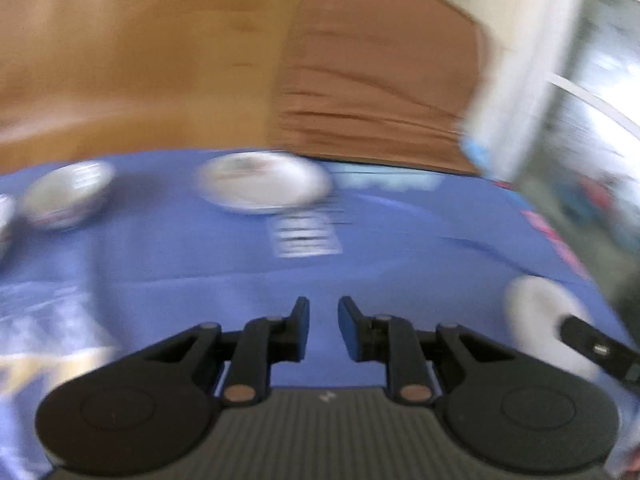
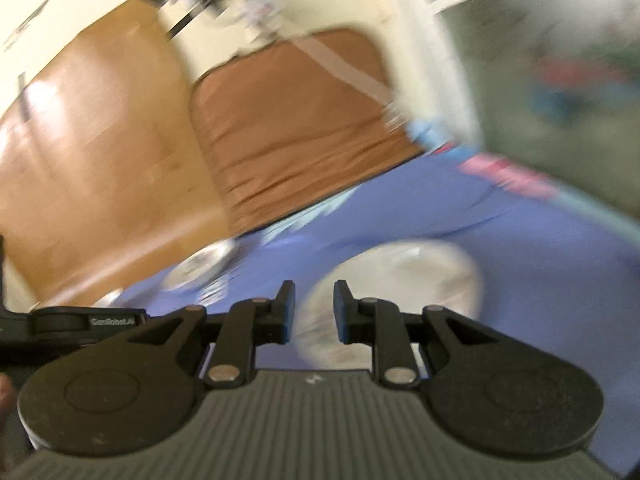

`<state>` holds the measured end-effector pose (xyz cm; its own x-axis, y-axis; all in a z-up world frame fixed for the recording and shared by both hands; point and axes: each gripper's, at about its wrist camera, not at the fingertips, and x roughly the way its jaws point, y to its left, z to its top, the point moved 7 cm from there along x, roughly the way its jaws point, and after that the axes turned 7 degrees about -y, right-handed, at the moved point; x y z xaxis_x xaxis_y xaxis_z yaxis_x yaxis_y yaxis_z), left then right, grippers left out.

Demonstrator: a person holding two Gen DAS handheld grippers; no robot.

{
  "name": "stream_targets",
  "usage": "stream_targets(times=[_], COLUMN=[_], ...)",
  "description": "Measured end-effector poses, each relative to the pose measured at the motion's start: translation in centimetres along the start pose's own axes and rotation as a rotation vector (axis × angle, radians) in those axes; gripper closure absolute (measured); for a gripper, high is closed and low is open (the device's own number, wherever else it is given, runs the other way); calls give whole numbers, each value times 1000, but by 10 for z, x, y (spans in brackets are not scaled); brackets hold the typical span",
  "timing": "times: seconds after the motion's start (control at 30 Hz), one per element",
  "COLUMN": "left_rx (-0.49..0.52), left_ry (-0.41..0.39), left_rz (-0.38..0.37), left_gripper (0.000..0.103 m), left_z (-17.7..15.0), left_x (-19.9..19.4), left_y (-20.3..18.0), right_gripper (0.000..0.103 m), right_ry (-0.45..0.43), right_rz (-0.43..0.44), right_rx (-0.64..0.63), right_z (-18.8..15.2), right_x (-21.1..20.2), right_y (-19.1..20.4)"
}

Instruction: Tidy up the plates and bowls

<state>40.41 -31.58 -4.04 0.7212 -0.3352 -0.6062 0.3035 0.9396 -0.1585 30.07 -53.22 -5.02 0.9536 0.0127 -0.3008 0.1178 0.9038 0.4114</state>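
Observation:
The views are blurred. On the blue cloth (image 1: pixel 400 248) a white patterned plate (image 1: pixel 264 186) lies at the far middle, with a white bowl (image 1: pixel 66 196) to its left. My left gripper (image 1: pixel 324 312) hovers above bare cloth, its jaws a narrow gap apart with nothing between them. A second white plate (image 1: pixel 536 320) lies at the right, and a finger of the other gripper reaches over it. In the right wrist view this plate (image 2: pixel 400 288) lies just ahead of and under my right gripper (image 2: pixel 314 296). Those jaws stand slightly apart, and no pad visibly presses on the plate.
A brown wooden panel (image 1: pixel 380 80) and a lighter orange wooden surface (image 1: pixel 140 60) rise behind the table. A sliver of another bowl (image 1: pixel 4 216) shows at the left edge. The cloth's pink-trimmed edge (image 2: pixel 508 176) runs at the right. The left gripper's body (image 2: pixel 80 324) is close on the left.

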Motion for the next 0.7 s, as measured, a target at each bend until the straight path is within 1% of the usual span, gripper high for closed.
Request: stream_targets(times=[0.07,0.13,0.17,0.2,0.23,0.3,0.4,0.5,0.6,0.7], left_rx=[-19,-39,-72,-88,-110,-122,-133,-71,-44,-55], left_ry=[-28,-43,-53,-57,-63,-74,-98,-128,-124,-130], left_rz=[139,229,288,313,355,409,446,482,485,476], left_gripper=[85,85,85,85,85,85,85,84,84,84], left_z=[-3,-6,-8,-8,-9,-10,-12,-13,-11,-15], left_x=[-6,-12,-18,-21,-25,-30,-31,-27,-23,-24], left_y=[58,95,124,137,156,177,195,192,185,188], right_gripper=[79,79,79,79,79,79,79,79,79,79], right_ry=[65,135,165,190,211,247,281,296,298,284], right_rz=[66,127,153,172,185,209,227,222,199,162], right_rx=[6,17,19,13,0,-28,-80,-118,-140,-116], right_z=[-10,-23,-29,-36,-44,-56,-71,-79,-79,-69], right_x=[13,27,34,41,47,58,70,82,94,108], right_y=[21,43,53,64,75,96,121,135,139,135])
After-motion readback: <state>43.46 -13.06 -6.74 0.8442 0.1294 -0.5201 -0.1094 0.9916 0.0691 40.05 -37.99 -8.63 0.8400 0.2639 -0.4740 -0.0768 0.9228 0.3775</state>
